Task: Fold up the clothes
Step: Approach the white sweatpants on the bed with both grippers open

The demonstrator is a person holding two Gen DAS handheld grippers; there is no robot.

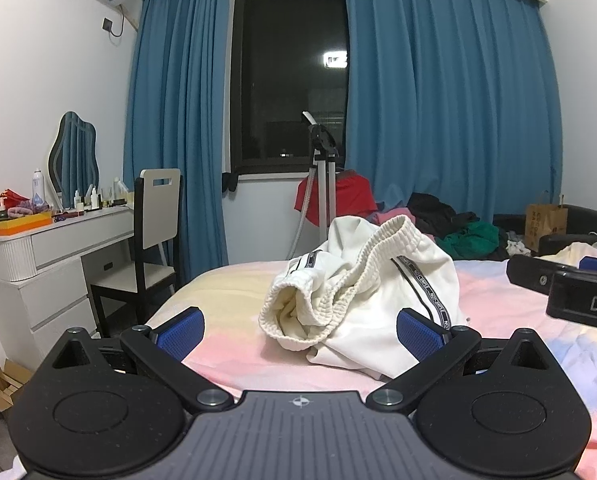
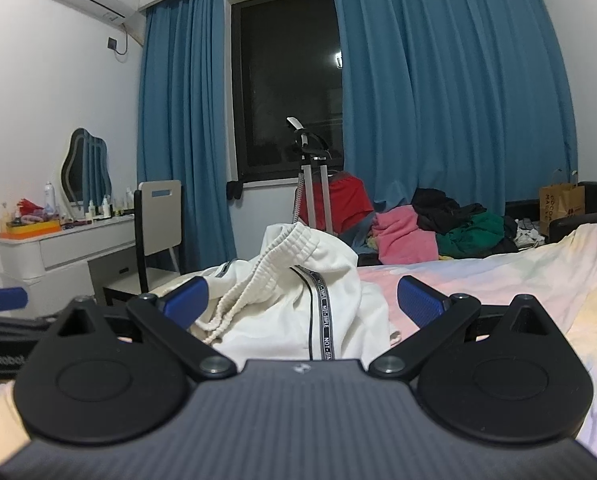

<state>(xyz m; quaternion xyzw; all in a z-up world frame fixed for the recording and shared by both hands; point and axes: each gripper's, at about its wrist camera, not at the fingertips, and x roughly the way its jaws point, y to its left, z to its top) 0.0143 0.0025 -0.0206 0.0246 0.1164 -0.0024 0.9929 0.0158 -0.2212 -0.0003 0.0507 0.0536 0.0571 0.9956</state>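
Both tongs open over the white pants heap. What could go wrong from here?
1. The white pants lie bunched with the waistband rolled over, so the left tongs may pinch several layers at once.
2. The drawstring hangs loose beside the right tongs and could snag on a finger.
3. The two tongs sit close together, so they might bump while reaching in.

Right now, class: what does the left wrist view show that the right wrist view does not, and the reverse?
Only the left view shows the cardboard on the floor. Only the right view clearly shows the pink garment in the pile. Both show the white pants crumpled on the bed, the chair, the dresser, and an open tool: left tool, right tool.
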